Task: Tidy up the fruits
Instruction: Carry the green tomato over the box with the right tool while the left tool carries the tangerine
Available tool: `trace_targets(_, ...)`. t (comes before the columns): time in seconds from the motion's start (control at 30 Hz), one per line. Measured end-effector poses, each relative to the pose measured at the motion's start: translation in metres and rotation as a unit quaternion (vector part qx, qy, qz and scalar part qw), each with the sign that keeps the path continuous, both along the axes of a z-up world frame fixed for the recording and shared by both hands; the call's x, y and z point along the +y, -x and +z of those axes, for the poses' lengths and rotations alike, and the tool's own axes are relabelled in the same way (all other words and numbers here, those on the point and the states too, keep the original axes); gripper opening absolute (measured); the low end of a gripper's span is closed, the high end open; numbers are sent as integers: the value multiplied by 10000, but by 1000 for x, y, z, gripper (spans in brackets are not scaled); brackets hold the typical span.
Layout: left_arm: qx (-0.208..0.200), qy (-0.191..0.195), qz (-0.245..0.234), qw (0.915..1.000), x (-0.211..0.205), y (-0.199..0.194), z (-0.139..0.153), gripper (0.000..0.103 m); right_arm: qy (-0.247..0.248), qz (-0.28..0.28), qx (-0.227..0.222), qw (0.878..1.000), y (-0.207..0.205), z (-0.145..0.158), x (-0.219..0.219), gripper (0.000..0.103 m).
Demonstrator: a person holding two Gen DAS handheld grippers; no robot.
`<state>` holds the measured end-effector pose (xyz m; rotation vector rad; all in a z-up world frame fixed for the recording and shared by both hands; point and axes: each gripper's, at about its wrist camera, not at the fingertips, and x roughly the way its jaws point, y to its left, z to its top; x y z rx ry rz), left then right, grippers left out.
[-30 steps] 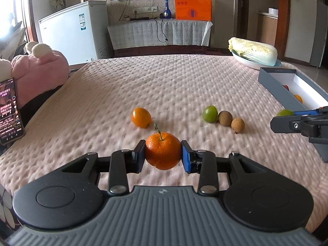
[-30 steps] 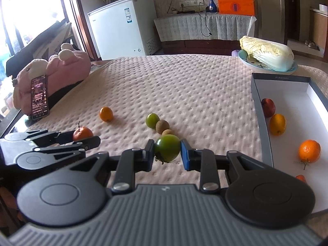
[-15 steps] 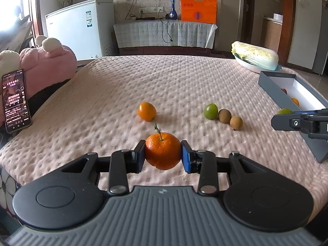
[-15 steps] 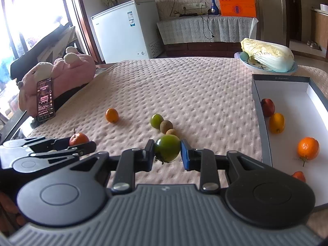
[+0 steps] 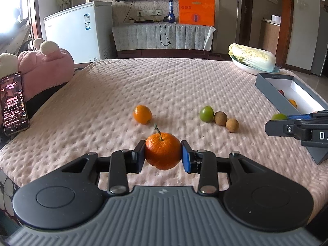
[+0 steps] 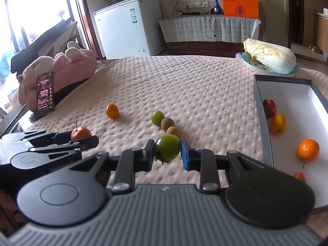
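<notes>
Now left tongs [image 5: 163,156] pinch a stemmed (bumpy-skinned) tangerine [image 5: 163,153]; right tongs [image 6: 167,151] clasp a green tomato [image 6: 167,148].

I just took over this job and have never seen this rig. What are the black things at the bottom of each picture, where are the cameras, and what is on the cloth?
There is no robot arm: a person holds one two-finger gripper in each hand, and each gripper carries a fisheye camera looking forward along its fingers. The black shape at the bottom of each picture is the gripper's own body.

In the left wrist view, the left gripper is shut on a mandarin with a stem. In the right wrist view, the right gripper is shut on a green tomato.

Loose on the pink cloth lie a small orange fruit, a small green fruit and two brown fruits. The box on the right already holds several fruits. A phone leans on a pink plush, and a cabbage sits on a plate.
</notes>
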<state>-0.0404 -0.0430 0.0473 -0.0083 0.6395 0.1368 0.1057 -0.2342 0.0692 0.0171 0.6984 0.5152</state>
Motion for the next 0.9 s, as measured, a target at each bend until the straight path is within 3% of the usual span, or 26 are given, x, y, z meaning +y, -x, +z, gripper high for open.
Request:
trace_targets(0.4,-45,213,-35,9998,-11,-8,1,41,-30,9,13,10000,0,-1,-2,30)
trace_targets(0.9,-40,198,-159,9997,-24,-18,-3,41,-50,-37,41,10000,-4,-2,-7,30)
